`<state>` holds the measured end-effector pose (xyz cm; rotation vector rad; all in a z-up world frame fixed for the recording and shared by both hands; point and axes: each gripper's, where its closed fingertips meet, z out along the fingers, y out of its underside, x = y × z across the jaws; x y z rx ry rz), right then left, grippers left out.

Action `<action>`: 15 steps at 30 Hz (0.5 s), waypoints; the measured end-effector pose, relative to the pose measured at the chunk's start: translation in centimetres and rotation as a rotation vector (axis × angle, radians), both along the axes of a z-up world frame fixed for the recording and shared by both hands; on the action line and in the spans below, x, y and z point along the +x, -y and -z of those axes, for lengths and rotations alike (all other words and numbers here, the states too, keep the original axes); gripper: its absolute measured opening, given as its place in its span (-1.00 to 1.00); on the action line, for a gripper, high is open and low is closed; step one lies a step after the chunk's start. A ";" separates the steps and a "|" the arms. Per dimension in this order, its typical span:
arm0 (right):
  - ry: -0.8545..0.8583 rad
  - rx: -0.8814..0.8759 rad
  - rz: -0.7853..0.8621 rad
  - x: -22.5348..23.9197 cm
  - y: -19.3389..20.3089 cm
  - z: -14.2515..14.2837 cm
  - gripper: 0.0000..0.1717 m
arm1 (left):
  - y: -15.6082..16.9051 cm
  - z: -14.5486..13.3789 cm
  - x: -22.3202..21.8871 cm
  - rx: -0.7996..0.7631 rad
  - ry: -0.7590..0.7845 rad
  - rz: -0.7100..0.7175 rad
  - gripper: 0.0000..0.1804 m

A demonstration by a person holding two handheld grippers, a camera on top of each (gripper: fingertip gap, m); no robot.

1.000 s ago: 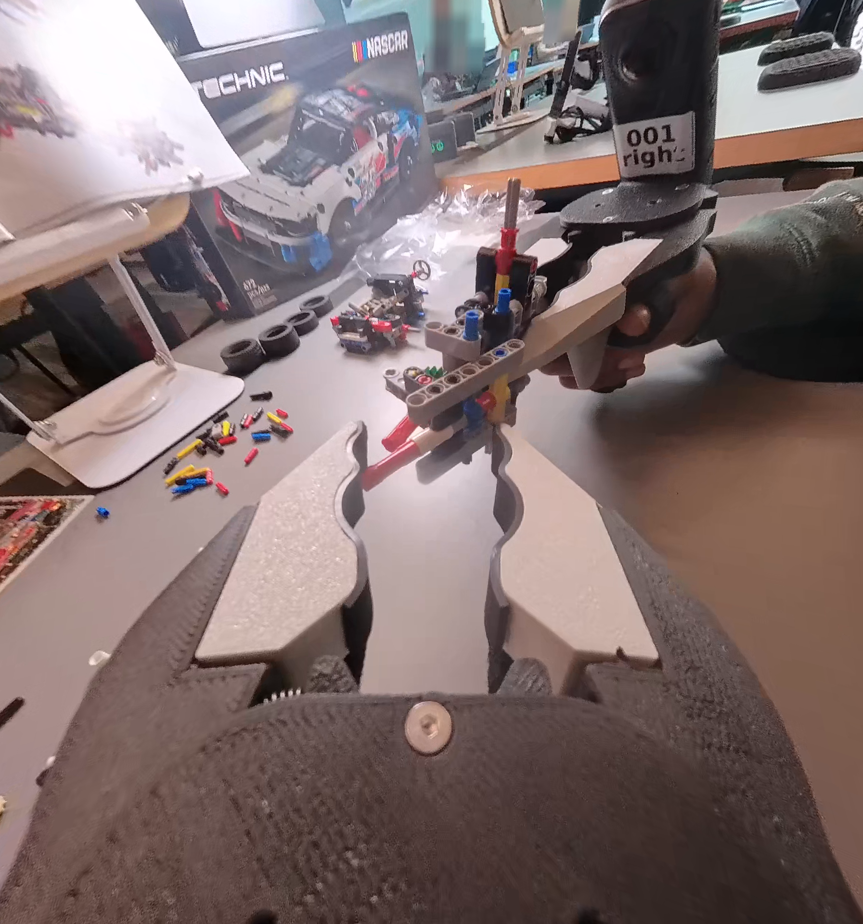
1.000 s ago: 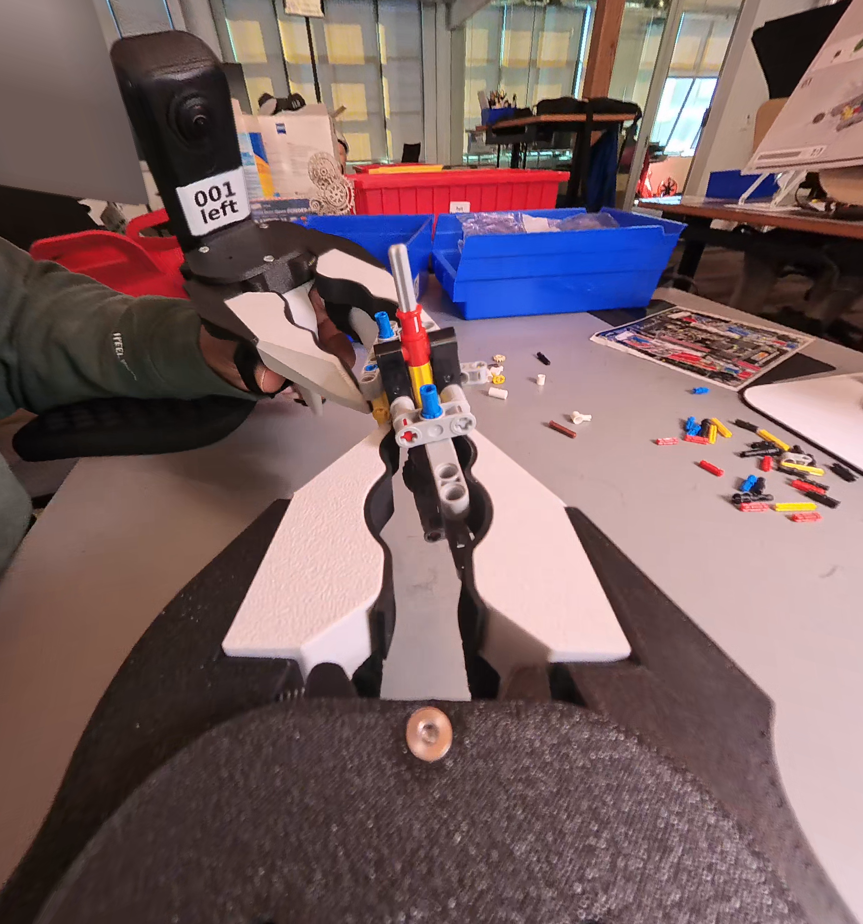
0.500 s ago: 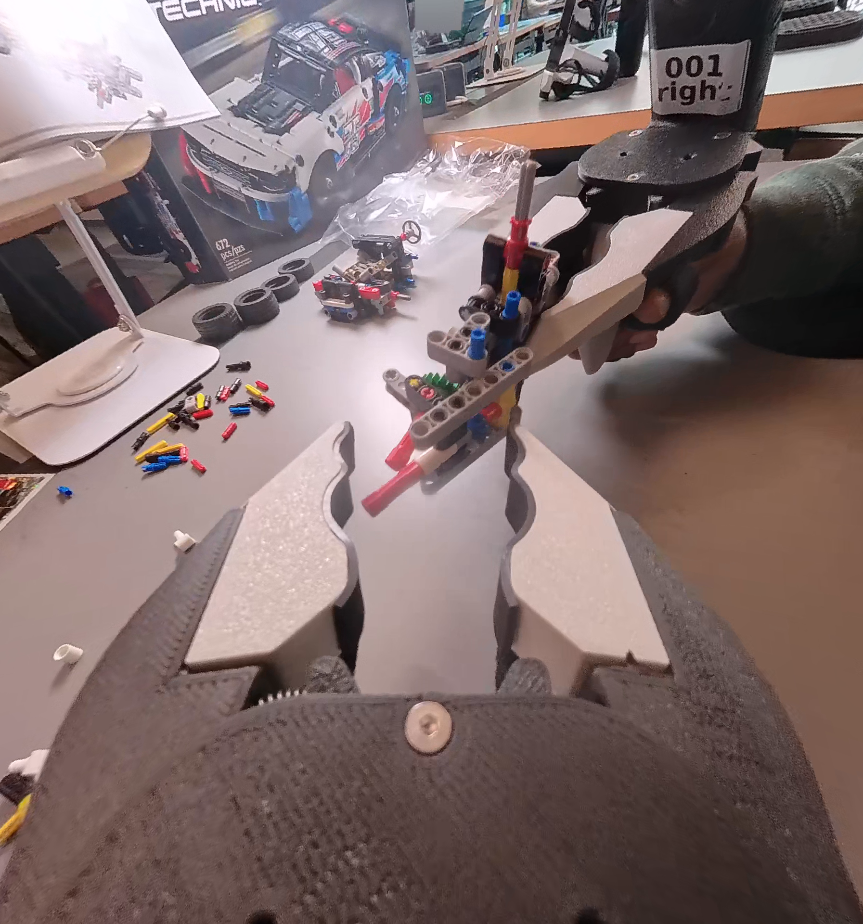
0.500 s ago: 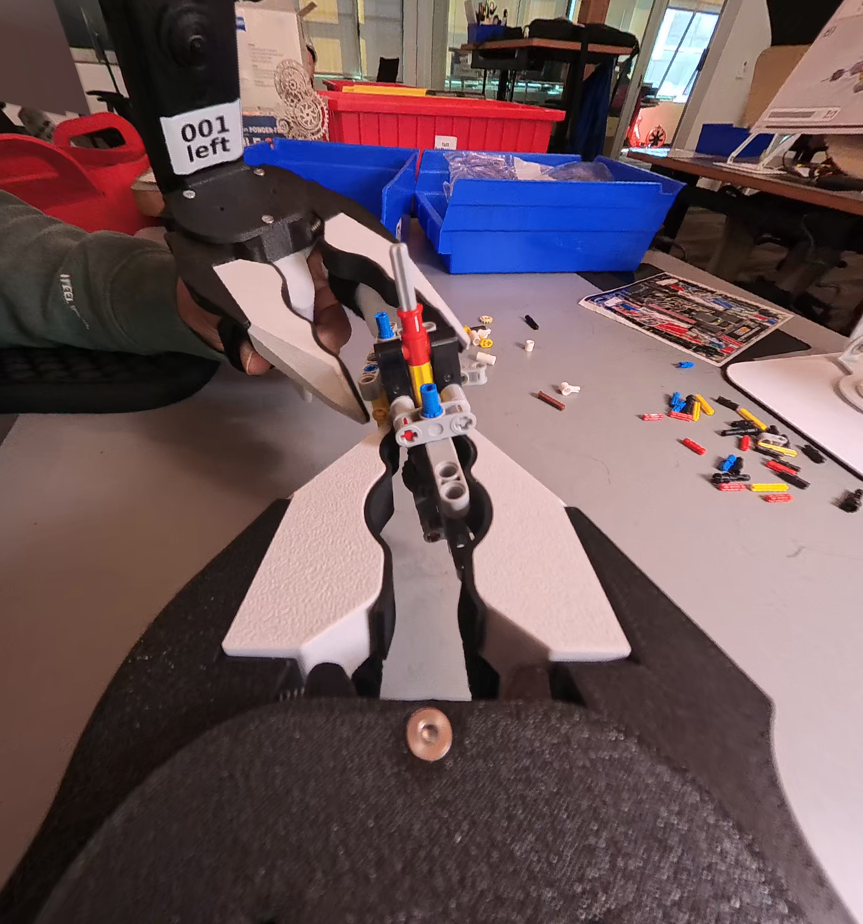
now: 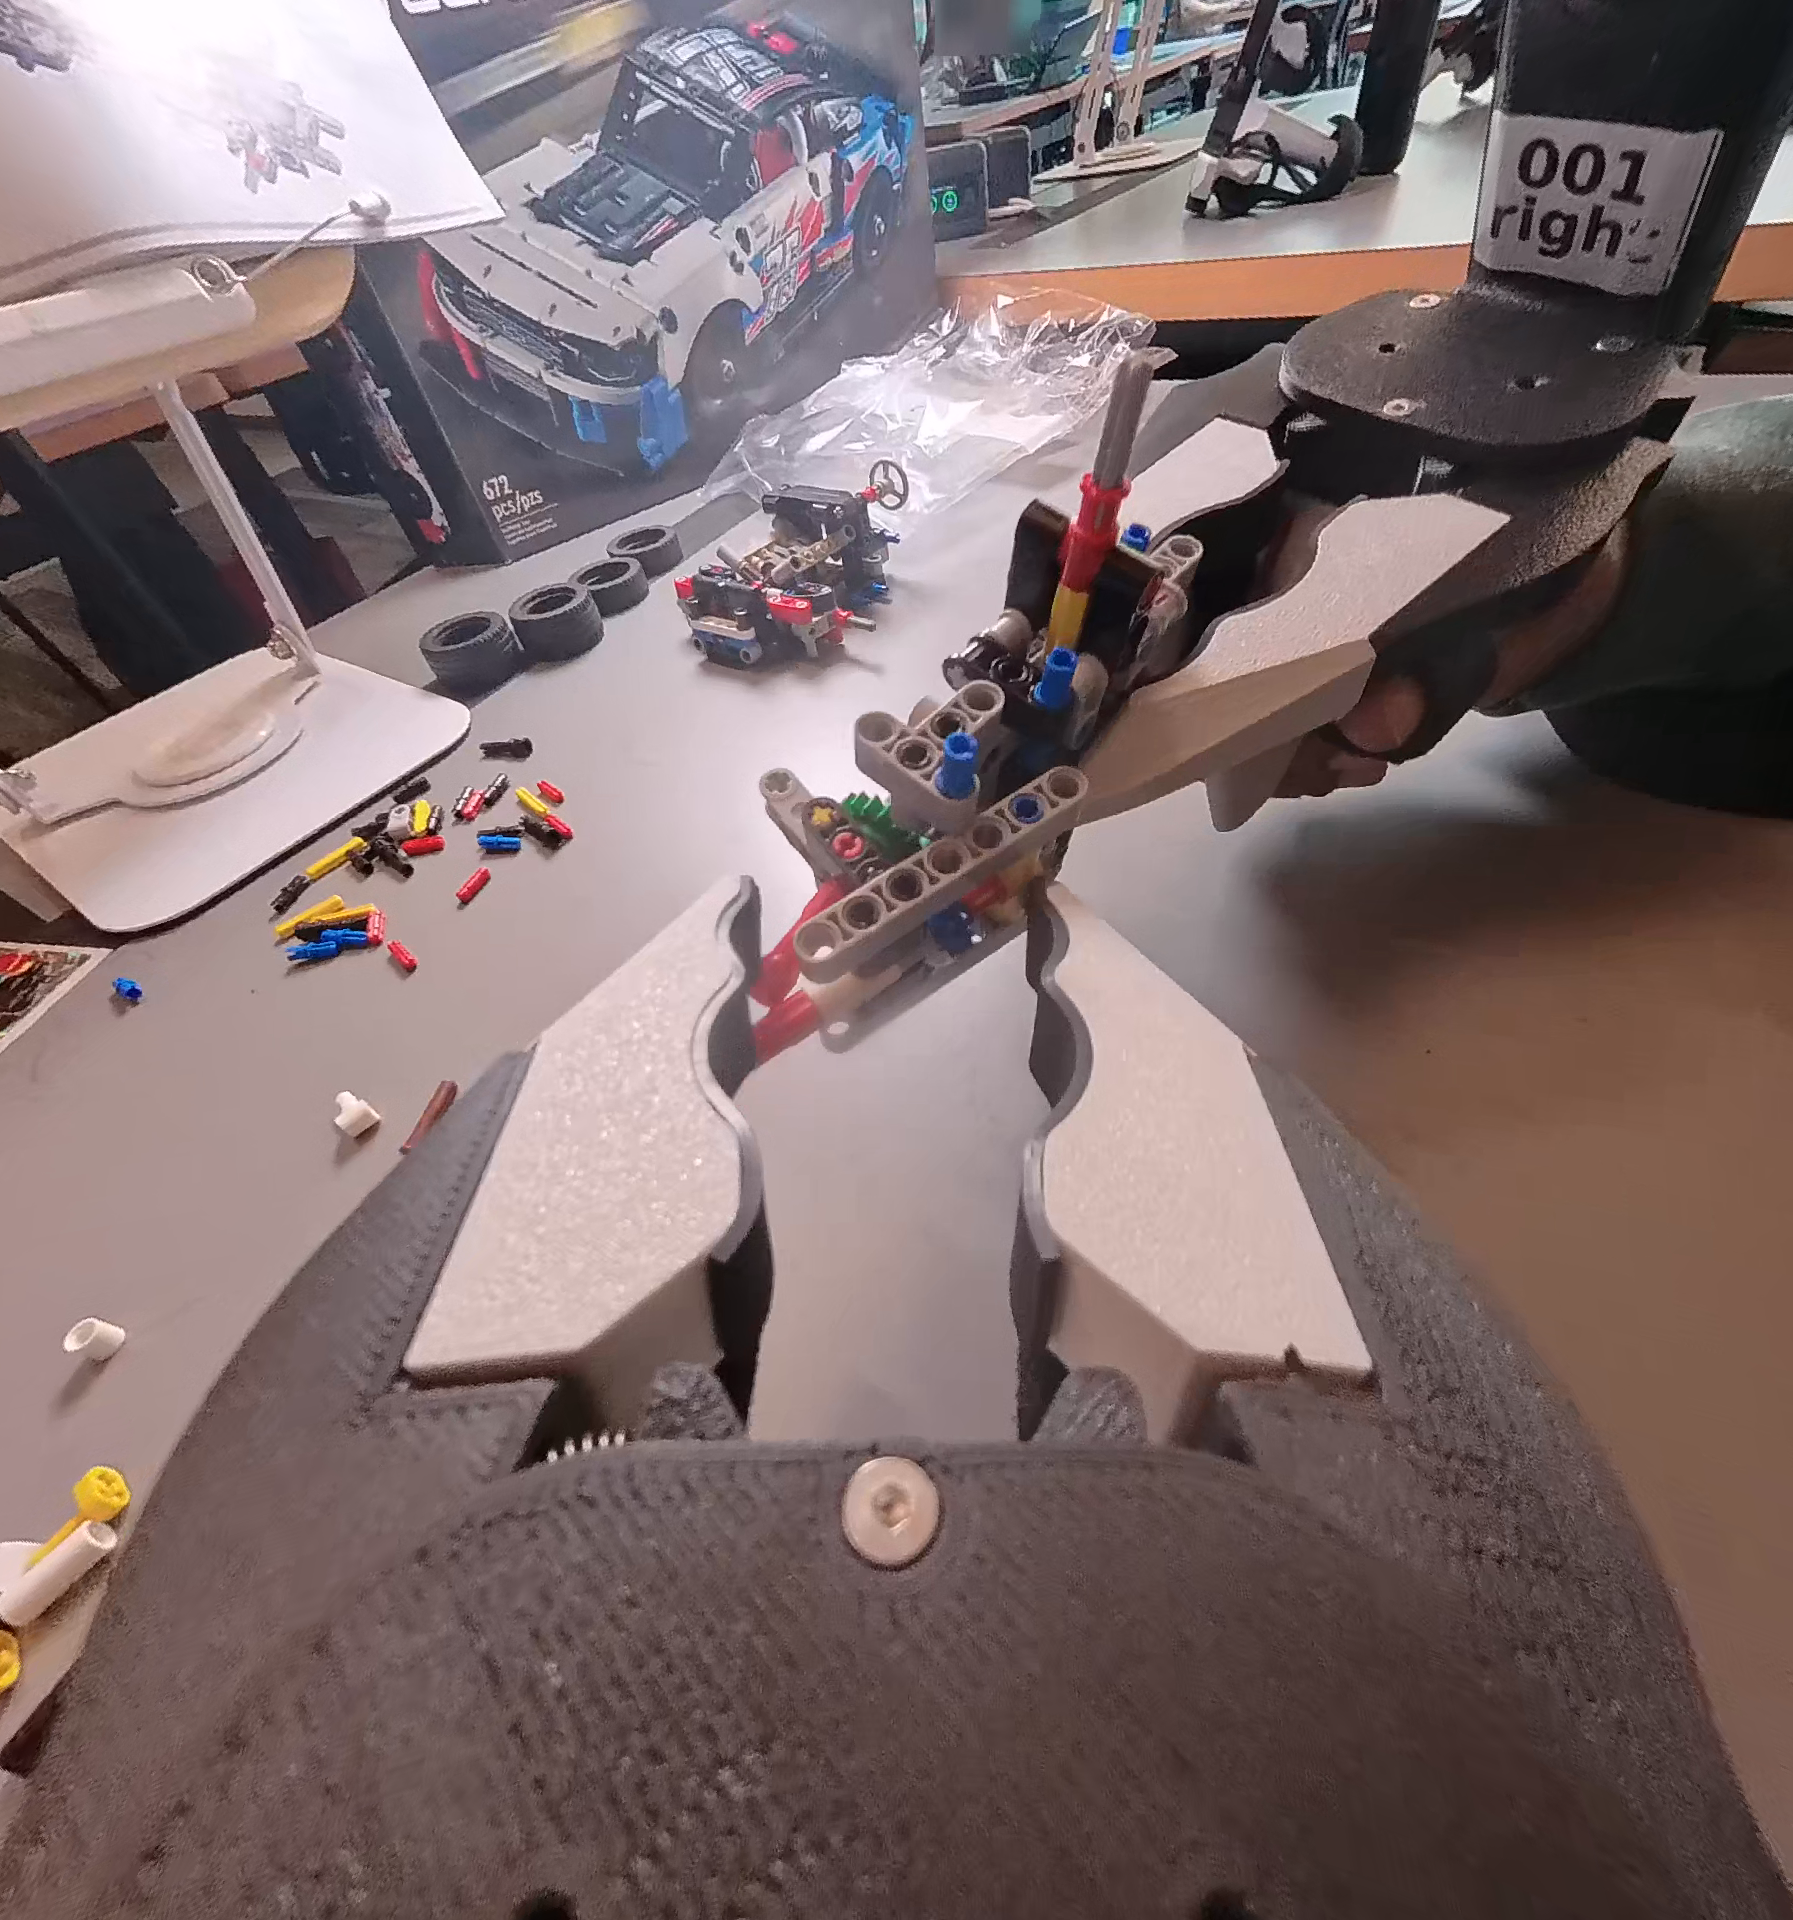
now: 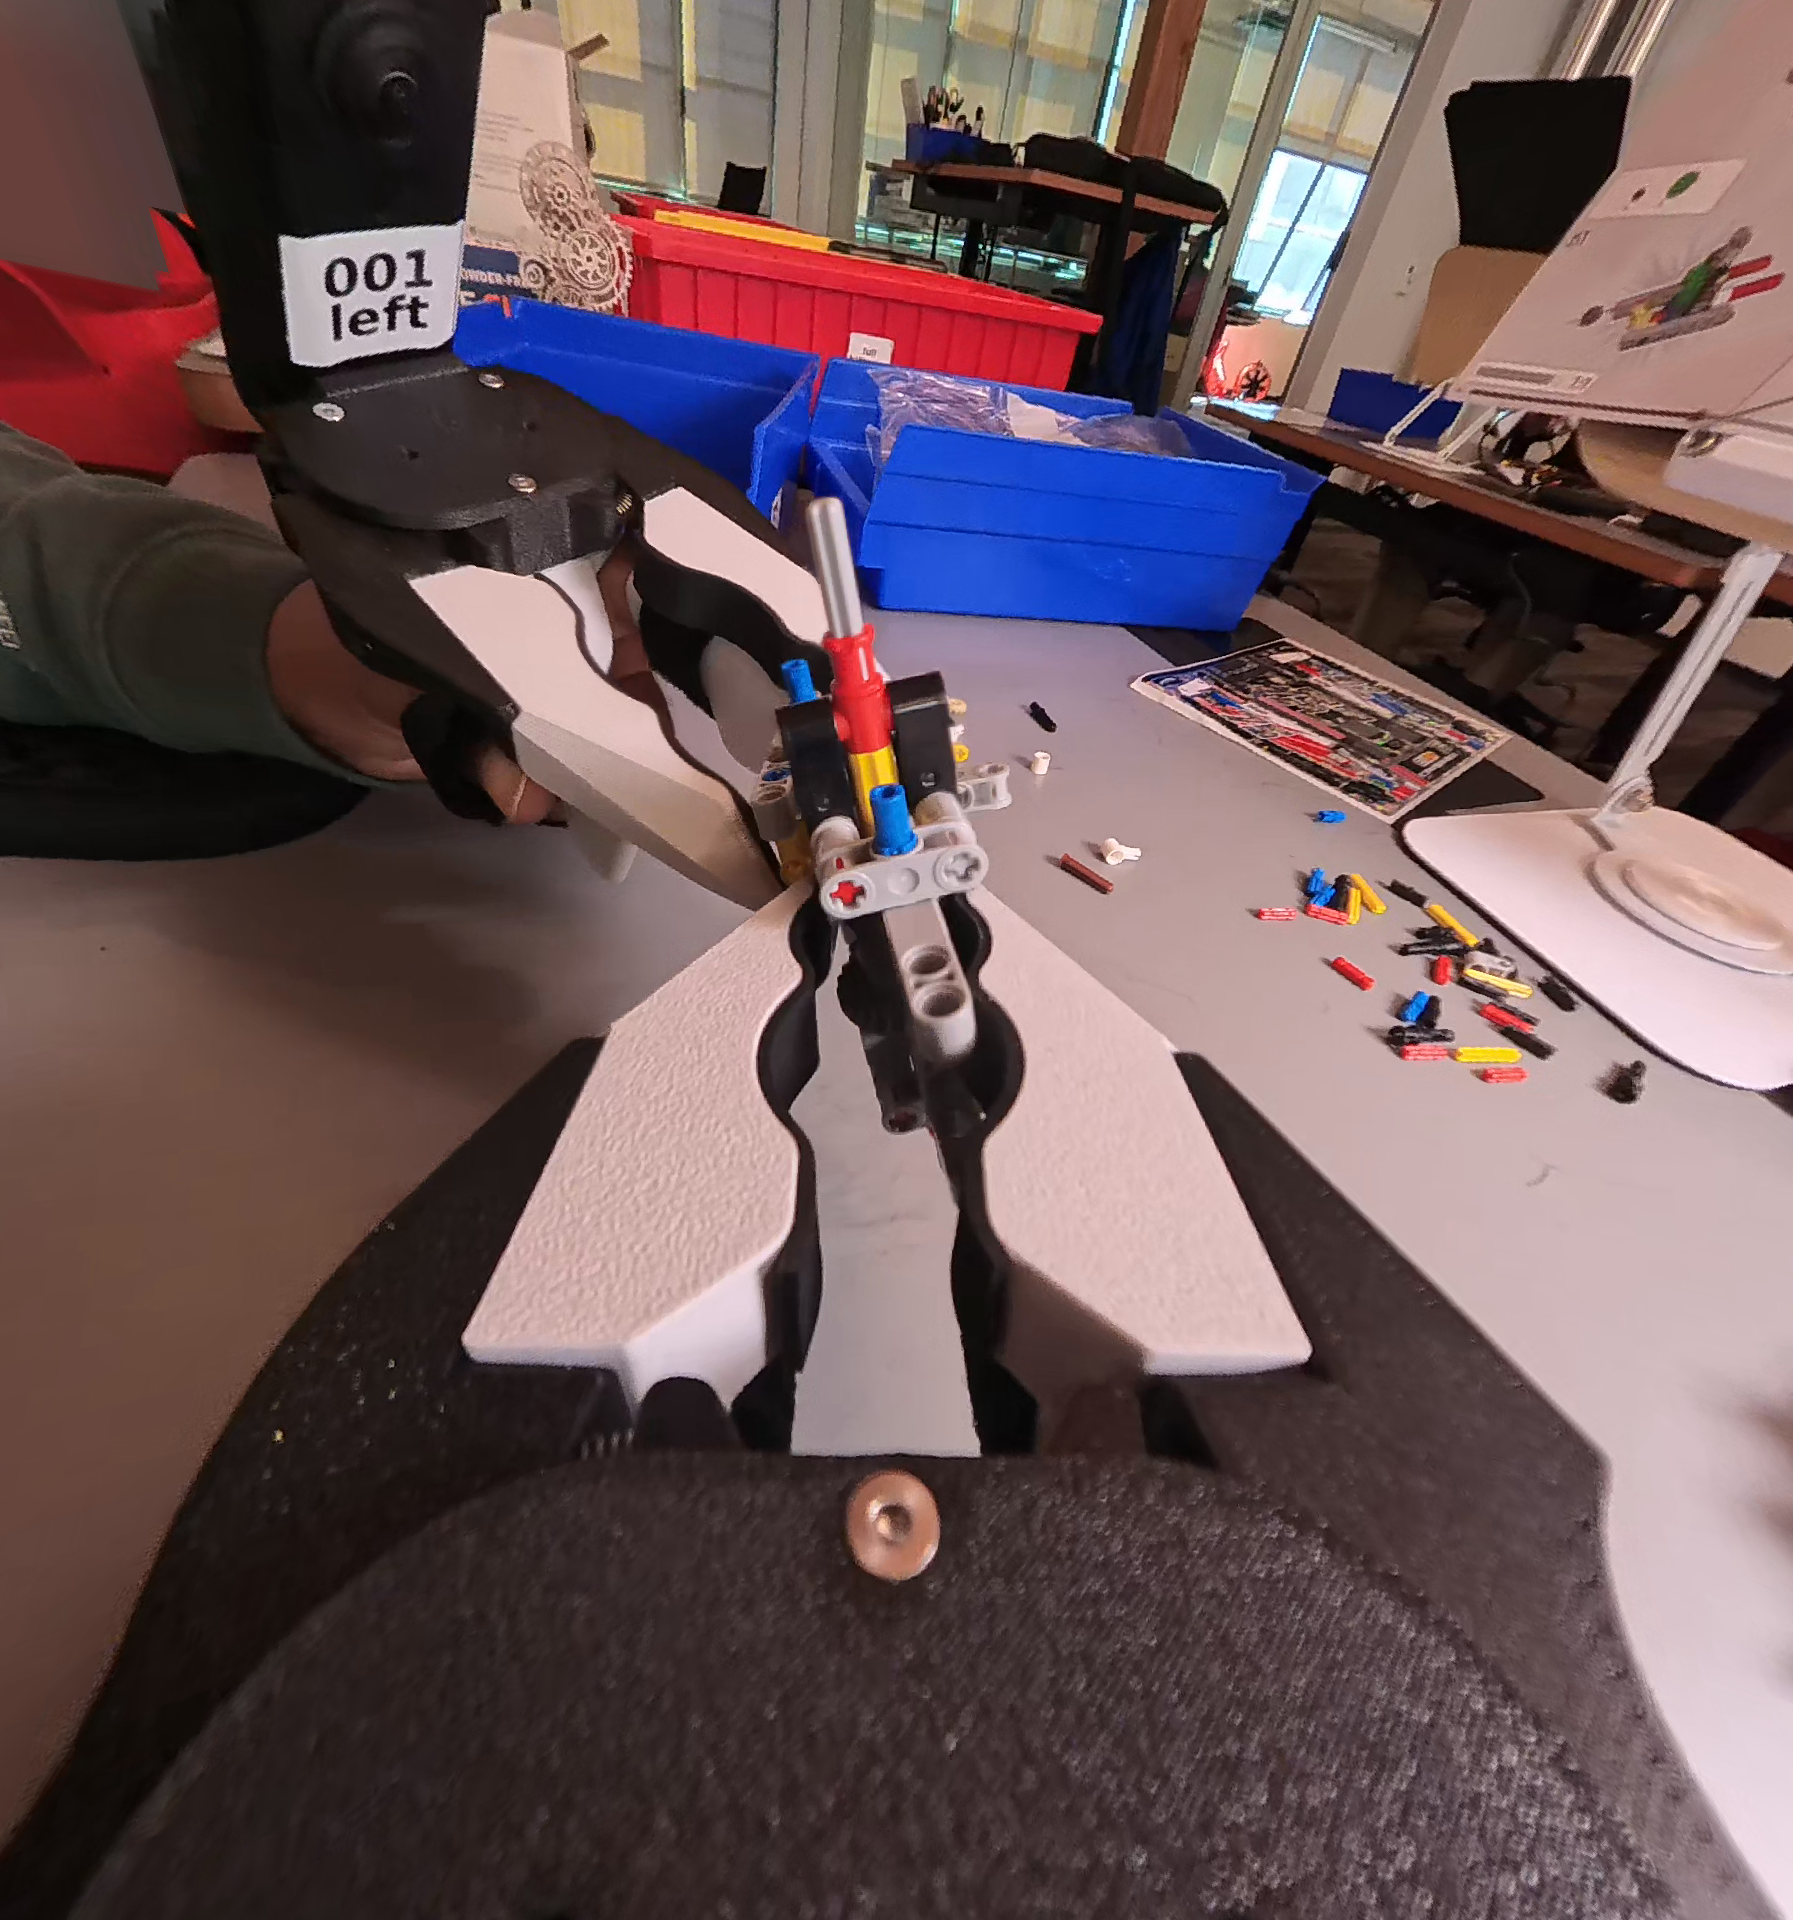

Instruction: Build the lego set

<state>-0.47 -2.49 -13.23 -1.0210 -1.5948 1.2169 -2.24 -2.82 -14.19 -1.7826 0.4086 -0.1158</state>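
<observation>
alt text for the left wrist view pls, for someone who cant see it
The right tool holds a small brick assembly above a grey table, while the left tool stands open around its lower end. Loose pins, four tyres, a part-built chassis and a car-set box lie beyond.

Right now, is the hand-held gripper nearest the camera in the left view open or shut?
Open. The left hand-held gripper has its two pale fingers standing well apart, bare grey table between them; the toy brick assembly sits at their tips.

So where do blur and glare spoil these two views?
Left wrist view: glare washes out the instruction sheet, and the box top is smeared. Right wrist view: the lower right edge is blurred, and the bright windows are overexposed. The brick assembly stays sharp in both.
</observation>
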 end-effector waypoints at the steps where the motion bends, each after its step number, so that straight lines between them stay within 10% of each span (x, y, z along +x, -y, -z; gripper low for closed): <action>1: -0.006 0.017 0.004 0.0 0.0 0.0 -0.76 | 0.0 0.0 0.0 0.001 -0.007 -0.006 -0.45; 15: -0.079 0.325 -0.086 1.0 0.6 0.9 -0.77 | 1.0 0.6 0.2 -0.040 0.031 0.144 -0.32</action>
